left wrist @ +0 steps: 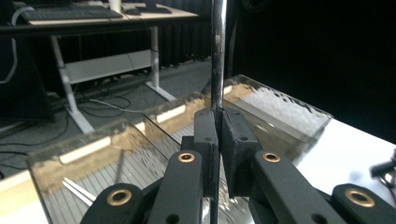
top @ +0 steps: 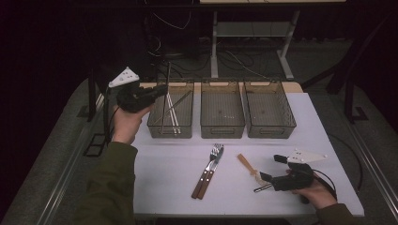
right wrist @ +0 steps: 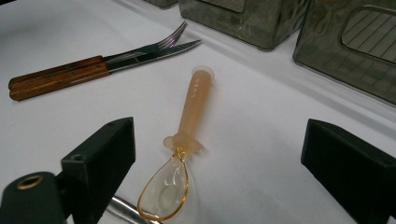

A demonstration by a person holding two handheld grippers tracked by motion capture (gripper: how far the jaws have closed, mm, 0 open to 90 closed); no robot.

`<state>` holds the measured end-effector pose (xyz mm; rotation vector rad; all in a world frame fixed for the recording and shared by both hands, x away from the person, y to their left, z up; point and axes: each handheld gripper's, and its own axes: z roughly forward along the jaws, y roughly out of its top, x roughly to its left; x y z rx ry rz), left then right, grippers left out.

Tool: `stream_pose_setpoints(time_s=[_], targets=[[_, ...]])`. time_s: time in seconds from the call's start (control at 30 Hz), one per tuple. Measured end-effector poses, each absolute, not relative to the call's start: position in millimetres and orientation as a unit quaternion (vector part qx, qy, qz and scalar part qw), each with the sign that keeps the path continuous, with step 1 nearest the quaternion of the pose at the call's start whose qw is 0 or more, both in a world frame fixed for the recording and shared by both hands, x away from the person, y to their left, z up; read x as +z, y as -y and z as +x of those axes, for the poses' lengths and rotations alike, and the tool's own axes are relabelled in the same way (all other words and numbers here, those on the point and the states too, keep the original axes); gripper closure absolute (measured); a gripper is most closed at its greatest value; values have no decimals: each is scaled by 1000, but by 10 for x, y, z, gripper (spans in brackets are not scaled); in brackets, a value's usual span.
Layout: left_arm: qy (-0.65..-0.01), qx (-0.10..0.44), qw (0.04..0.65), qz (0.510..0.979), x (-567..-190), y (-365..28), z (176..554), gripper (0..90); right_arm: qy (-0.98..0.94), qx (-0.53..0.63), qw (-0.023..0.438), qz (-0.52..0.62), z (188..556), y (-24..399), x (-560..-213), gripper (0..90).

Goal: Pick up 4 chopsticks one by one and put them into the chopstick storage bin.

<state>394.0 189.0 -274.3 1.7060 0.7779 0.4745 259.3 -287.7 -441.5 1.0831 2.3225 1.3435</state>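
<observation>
High view: the left gripper (top: 157, 91), raised over the left bin (top: 185, 123), pinches a thin metal rod (top: 166, 101) that stands nearly upright, its lower end inside that bin. The right gripper (top: 271, 172) rests near right, jaws spread around the orange spoon (top: 247, 167).

Left gripper view: jaws clamped tight on the rod (left wrist: 217, 56), its long axis vertical.

Right gripper view: wide-open jaws hold nothing; the spoon (right wrist: 187, 126) lies flat between them, handle pointing far, bowl near.
</observation>
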Motion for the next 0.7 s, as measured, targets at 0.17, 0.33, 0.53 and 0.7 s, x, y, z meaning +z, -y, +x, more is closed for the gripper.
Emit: stream_pose_setpoints(time_s=[0.17, 0.33, 0.53, 0.7], targets=[[-343, 220, 557, 723, -2729, -1850, 4133, 849, -796, 463, 126, 369, 2594, 2878, -4411, 102], [-352, 239, 534, 731, -2794, -1801, 4312, 849, -795, 465, 127, 369, 2594, 2886, -4405, 102], [-375, 236, 519, 731, -2930, -1821, 4505, 849, -791, 469, 125, 372, 2590, 2901, -4395, 102], [-386, 235, 483, 750, -3085, -1799, 4588, 849, -790, 470, 127, 373, 2595, 2912, -4391, 102]])
